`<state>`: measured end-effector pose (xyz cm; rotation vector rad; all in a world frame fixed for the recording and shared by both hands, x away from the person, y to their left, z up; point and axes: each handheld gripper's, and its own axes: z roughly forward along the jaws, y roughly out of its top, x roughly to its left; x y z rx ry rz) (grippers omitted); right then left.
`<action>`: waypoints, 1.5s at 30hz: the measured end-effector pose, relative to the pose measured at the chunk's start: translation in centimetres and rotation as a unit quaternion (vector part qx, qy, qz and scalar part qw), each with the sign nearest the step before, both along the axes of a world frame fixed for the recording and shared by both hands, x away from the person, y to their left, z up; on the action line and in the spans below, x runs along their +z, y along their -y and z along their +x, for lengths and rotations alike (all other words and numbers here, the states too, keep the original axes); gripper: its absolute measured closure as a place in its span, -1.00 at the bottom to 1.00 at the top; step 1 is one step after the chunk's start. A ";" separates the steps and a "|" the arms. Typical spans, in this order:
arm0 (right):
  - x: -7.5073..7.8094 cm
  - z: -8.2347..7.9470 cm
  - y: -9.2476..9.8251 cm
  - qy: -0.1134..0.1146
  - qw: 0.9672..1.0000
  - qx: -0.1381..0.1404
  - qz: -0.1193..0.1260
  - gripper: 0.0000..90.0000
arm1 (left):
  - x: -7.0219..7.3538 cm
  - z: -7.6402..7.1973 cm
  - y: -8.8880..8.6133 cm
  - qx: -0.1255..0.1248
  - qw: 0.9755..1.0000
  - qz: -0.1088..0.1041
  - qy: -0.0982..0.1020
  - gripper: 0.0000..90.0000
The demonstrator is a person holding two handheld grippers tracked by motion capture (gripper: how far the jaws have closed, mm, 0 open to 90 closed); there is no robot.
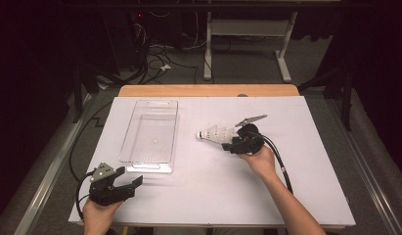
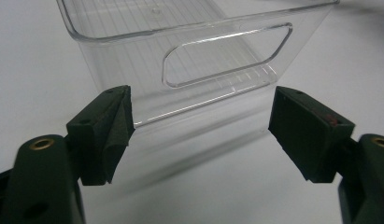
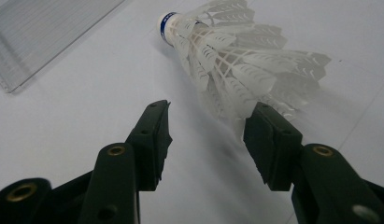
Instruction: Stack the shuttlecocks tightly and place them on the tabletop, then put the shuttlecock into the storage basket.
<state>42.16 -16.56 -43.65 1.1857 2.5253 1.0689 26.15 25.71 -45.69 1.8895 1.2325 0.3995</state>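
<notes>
On the white bench, right of centre, the right gripper lies low in the person's right hand, its jaws parted and pointing toward the shuttlecock. In the right gripper view the jaws stand moderately apart with bare bench between them; the feather skirt of the shuttlecock lies just ahead of the tips, its trailing feathers close to the right-hand jaw, though whether they touch it cannot be told. The pads press on nothing. The shuttlecock lies on its side, white cork cap pointing away from the gripper toward the tray; a blue band circles the cap, its lettering too small to read.

At the near left corner of the bench, the left gripper sits in the left hand, jaws wide open and empty, facing the short end of the clear plastic tray. In the left gripper view the tray stands just beyond the jaw tips, apart from them, showing a slot-shaped handle cut-out and a ribbed floor. The tray holds nothing.
</notes>
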 end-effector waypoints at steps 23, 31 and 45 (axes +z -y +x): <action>-0.6 0.1 -1.1 0.018 1.000 0.004 0.000 0.09 | 0.0 -0.1 -0.1 0.008 1.000 -0.003 0.001 -0.49; -1.2 0.7 -1.1 0.015 1.000 -0.001 0.006 0.11 | 0.0 -0.2 0.0 0.010 1.000 -0.003 0.000 -0.49; -1.8 1.1 -1.9 0.020 1.000 -0.010 0.004 0.21 | 0.1 -0.2 0.0 0.007 1.000 -0.002 0.001 -0.49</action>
